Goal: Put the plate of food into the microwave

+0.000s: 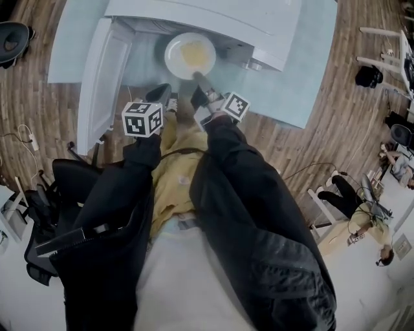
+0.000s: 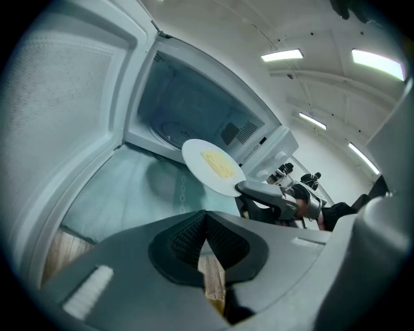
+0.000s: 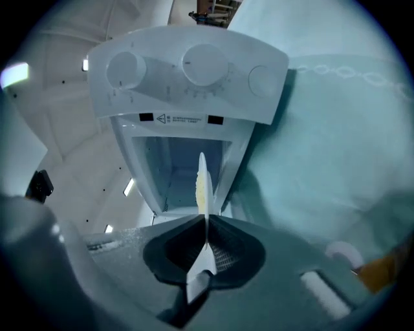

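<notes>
— So, where is the plate [image 1: 189, 55] sitting?

— I'm holding it with the right gripper [image 1: 198, 83], whose jaws are pinching the near rim. It's hovering just outside the microwave [image 1: 213, 19], in front of the open cavity [image 2: 194, 110] and not yet inside. It's carrying a flat patch of yellow food [image 1: 193, 55].

— And the door [image 1: 97, 77]?

— It's swinging wide to the left.

— What is your other claw doing?

— The left gripper [image 1: 163, 92] is staying left of the plate, its jaws pressing together on themselves.

— What is it all standing on?

— The microwave is resting on a pale blue-green table [image 1: 297, 77], with a wood-plank floor [image 1: 39, 110] spreading around it. Strip lights [image 2: 283, 55] are glowing on the white ceiling.
</notes>
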`<act>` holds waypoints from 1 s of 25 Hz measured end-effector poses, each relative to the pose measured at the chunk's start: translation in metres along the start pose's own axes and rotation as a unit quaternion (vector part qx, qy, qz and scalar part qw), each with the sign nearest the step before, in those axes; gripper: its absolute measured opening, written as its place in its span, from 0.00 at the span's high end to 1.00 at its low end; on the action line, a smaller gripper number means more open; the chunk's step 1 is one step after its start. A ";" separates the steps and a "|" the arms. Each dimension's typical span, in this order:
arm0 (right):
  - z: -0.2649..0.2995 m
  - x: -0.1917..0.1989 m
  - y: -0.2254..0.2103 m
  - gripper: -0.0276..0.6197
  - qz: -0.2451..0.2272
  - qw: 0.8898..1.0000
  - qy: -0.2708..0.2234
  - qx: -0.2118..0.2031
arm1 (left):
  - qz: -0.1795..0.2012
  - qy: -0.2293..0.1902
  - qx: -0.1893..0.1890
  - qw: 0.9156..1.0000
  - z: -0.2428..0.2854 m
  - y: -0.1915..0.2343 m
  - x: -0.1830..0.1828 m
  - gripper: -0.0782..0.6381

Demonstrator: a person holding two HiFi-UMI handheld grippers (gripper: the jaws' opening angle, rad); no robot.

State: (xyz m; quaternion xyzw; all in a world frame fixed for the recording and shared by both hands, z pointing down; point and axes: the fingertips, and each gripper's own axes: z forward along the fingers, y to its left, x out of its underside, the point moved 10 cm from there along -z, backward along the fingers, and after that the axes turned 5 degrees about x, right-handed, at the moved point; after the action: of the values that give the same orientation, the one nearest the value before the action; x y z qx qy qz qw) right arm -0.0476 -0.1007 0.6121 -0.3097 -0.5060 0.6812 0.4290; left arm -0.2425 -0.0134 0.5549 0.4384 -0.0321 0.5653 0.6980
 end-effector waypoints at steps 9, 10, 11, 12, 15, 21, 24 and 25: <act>0.074 -0.020 0.015 0.94 0.022 0.999 -0.047 -0.004 | -0.018 -0.004 -0.003 1.000 -0.005 0.026 -0.011 0.90; 0.080 -0.022 0.016 0.94 0.023 0.998 -0.052 -0.001 | -0.020 -0.004 -0.004 1.000 -0.005 0.028 -0.011 0.90; 0.085 -0.024 0.018 0.94 0.024 0.998 -0.056 0.001 | -0.022 -0.003 -0.004 1.000 -0.004 0.030 -0.011 0.90; 0.090 -0.026 0.019 0.94 0.026 0.998 -0.059 0.003 | -0.025 -0.003 -0.004 1.000 -0.004 0.031 -0.011 0.90; 0.101 -0.030 0.021 0.94 0.035 0.997 -0.067 0.016 | -0.030 -0.004 -0.004 1.000 -0.004 0.033 -0.010 0.90; 0.114 -0.041 0.018 0.94 0.031 0.997 -0.076 0.012 | -0.035 -0.006 -0.004 0.999 -0.002 0.035 -0.009 0.90; 0.118 -0.042 0.017 0.94 0.034 0.996 -0.079 0.014 | -0.036 -0.006 -0.006 0.999 -0.002 0.036 -0.009 0.90; 0.118 -0.042 0.018 0.93 0.033 0.996 -0.078 0.016 | -0.035 -0.007 -0.007 0.999 -0.003 0.035 -0.009 0.90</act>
State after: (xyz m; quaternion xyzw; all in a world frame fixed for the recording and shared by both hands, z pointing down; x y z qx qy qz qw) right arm -0.1347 -0.1902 0.6297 -0.2649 -0.5164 0.7253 0.3703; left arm -0.2760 -0.0192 0.5680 0.4382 -0.0251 0.5373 0.7201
